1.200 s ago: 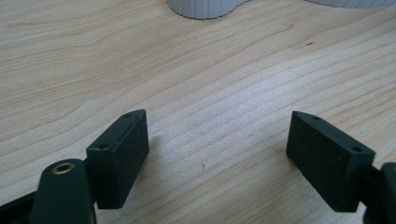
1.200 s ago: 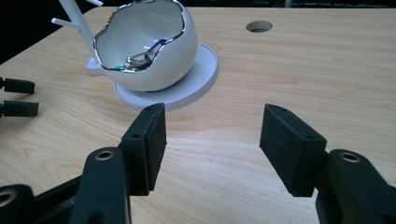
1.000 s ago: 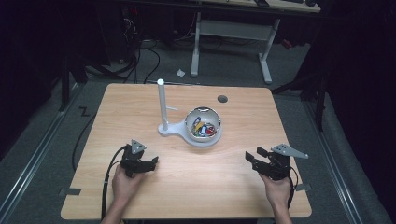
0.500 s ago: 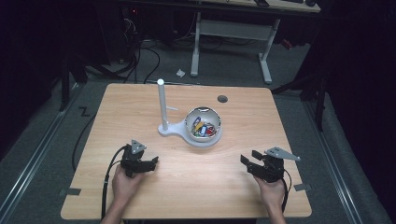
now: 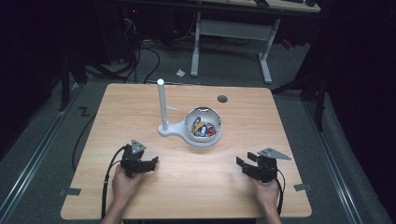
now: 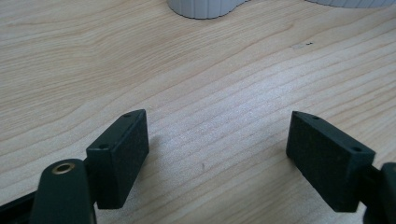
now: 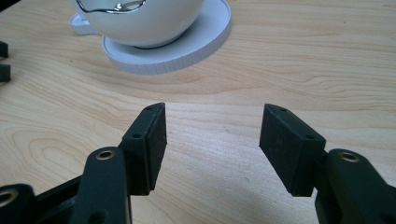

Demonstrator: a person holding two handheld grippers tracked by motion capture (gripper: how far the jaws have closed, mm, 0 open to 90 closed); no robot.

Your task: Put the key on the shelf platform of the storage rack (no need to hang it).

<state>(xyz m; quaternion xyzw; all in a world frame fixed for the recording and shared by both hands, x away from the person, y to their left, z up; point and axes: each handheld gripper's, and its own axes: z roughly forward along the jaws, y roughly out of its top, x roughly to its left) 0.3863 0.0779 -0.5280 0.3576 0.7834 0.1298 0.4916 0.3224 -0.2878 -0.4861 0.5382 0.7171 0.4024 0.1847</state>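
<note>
near the front left corner of the desk (image 5: 116,100) the left gripper (image 5: 150,164) rests low over the wood in the person's left hand (image 5: 125,184), its black cable (image 5: 108,179) running back off the front edge. in the left gripper view its jaws stand wide apart with only bare wood grain between them, and the ribbed white edge of the stand's base (image 6: 205,8) shows at the top.

toward the middle of the desk, a little nearer the back edge, a white stand (image 5: 170,129) carries an upright white post (image 5: 162,103) with a rounded top, and just right of the post a white bowl (image 5: 203,125) sits on the same base, holding small coloured items too small to tell. a dark round hole (image 5: 222,99) lies near the back edge, right of centre.

near the front right corner the right gripper (image 5: 242,165) sits in the right hand (image 5: 266,192), a grey three-cornered plate on top. in the right gripper view its jaws are wide open over bare wood, empty, pointing at the bowl (image 7: 140,21) on its round base (image 7: 187,46).
</note>
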